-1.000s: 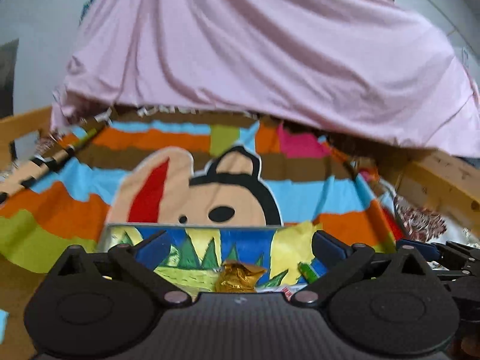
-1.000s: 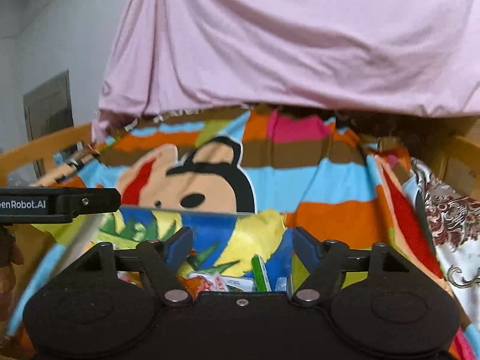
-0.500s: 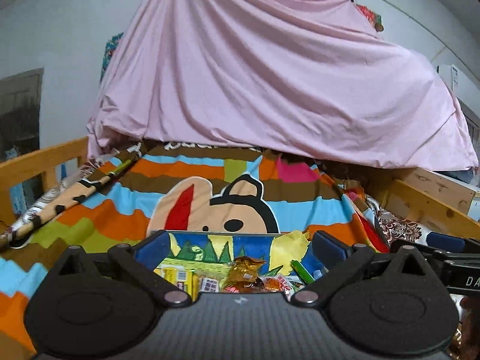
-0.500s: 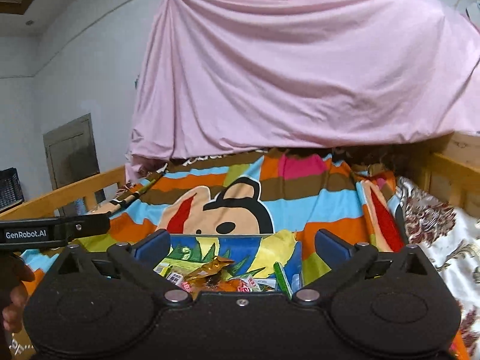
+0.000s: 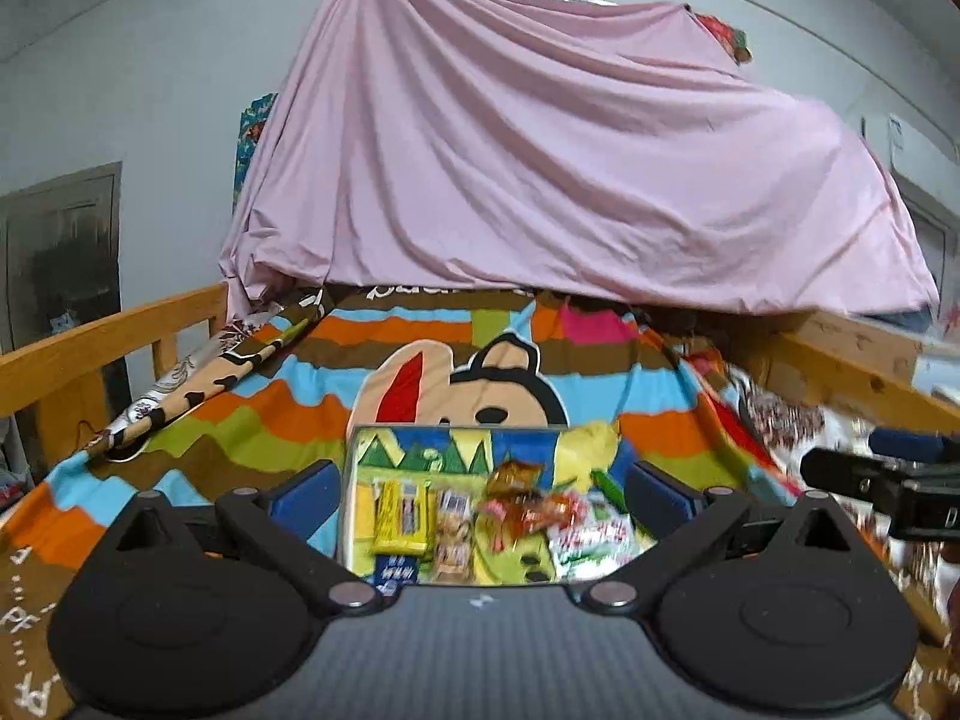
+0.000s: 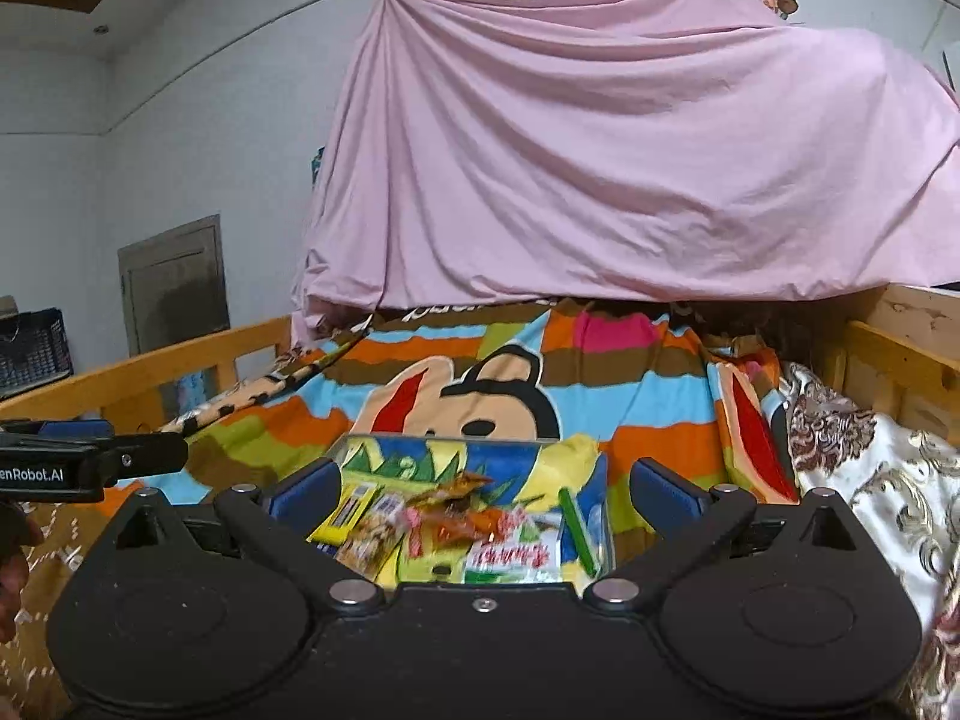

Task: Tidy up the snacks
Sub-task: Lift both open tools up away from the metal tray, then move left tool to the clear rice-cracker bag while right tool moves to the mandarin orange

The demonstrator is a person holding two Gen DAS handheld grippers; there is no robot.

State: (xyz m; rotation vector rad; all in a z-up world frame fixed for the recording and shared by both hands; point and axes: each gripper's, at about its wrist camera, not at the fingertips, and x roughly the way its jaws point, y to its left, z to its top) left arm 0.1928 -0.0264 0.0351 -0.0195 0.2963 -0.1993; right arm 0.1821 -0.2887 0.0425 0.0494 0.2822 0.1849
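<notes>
R-wrist view only: black crate [image 6: 33, 348] beyond bed rail [image 6: 180, 354]. Both views: snack tray [image 5: 354, 516] on striped blanket [image 5: 270, 408], pink sheet [image 5: 540, 168] behind. Left claw [image 5: 480, 489] and right claw [image 6: 480, 489] wide open, empty.

Both grippers stood wide open.
The left gripper [image 5: 480, 489] and right gripper [image 6: 480, 489] pointed slightly downward, side by side, nothing clamped.

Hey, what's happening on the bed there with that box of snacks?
A person holds a pair of tongs in each hand over a striped cartoon blanket on a wooden-railed bed. Ahead of both sits a colourful box with a loose pile of snack packets in it. The left tongs and right tongs both stand wide open and hold nothing; the right ones have just been opening. No packet is gripped at this moment.
</notes>
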